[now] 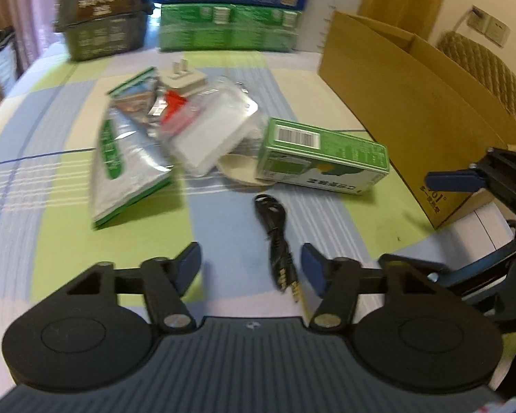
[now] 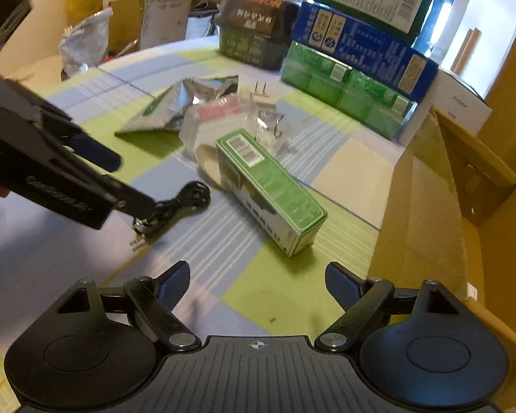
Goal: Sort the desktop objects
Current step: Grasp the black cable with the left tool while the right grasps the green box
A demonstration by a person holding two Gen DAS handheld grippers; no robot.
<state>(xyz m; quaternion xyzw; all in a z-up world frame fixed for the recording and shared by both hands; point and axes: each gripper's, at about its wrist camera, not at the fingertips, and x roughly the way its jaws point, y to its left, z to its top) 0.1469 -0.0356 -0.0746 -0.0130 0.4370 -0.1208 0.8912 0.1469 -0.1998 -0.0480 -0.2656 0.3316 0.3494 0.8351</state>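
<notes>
Checked cloth covers the bench, where a cable, green box and pouches lie loose beside a carton. Left gripper hovers over the cable, fingers spread; right gripper also spread, empty. Sorting looks barely begun.
</notes>
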